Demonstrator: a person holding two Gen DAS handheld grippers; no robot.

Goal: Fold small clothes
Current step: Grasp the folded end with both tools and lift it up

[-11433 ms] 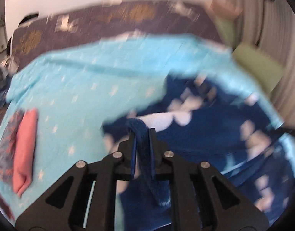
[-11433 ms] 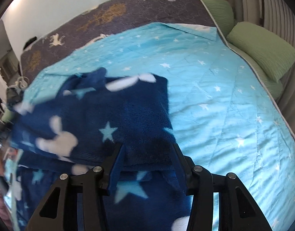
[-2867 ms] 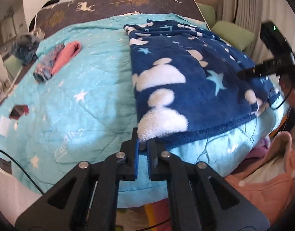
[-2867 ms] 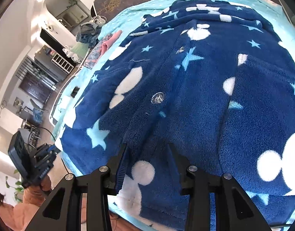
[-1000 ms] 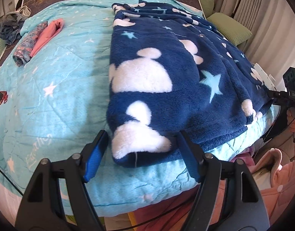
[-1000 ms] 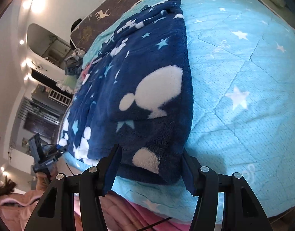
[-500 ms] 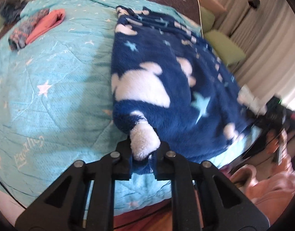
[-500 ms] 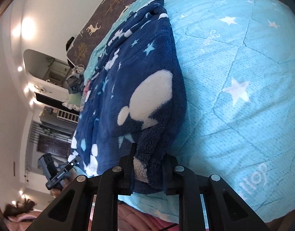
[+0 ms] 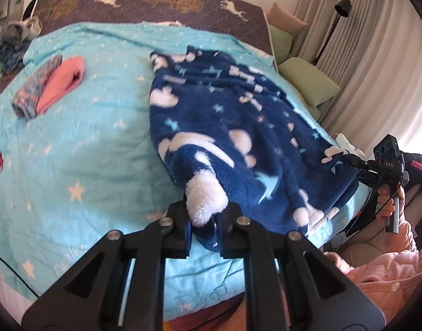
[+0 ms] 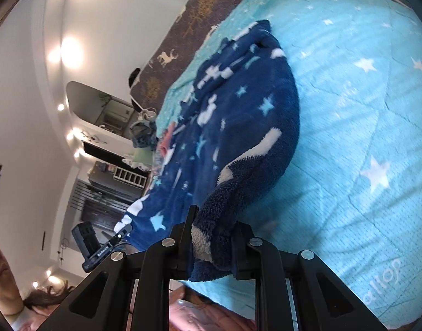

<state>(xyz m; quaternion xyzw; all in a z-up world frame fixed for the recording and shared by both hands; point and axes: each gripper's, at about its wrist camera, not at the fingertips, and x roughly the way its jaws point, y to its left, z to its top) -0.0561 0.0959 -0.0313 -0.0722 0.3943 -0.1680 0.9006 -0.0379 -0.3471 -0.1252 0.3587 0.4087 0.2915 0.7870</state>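
Note:
A navy fleece garment (image 9: pixel 233 127) with white shapes and light-blue stars lies lengthwise on the turquoise star quilt (image 9: pixel 81 143). My left gripper (image 9: pixel 204 220) is shut on the garment's near left corner, a white fluffy patch bunched between the fingers. My right gripper (image 10: pixel 211 244) is shut on the garment's (image 10: pixel 238 127) near right corner and lifts it a little off the quilt (image 10: pixel 362 127). The right gripper also shows at the right edge of the left wrist view (image 9: pixel 349 161).
Folded pink (image 9: pixel 62 82) and patterned (image 9: pixel 34 91) clothes lie at the far left of the bed. Green pillows (image 9: pixel 307 82) sit by the curtains on the right. The bed's front edge is just below the grippers. A dark deer-print headboard cover (image 9: pixel 155 2) is behind.
Both grippers closed on the garment's near corners about half a second ago and have now raised them slightly; the hem is bunched and lifted off the quilt.

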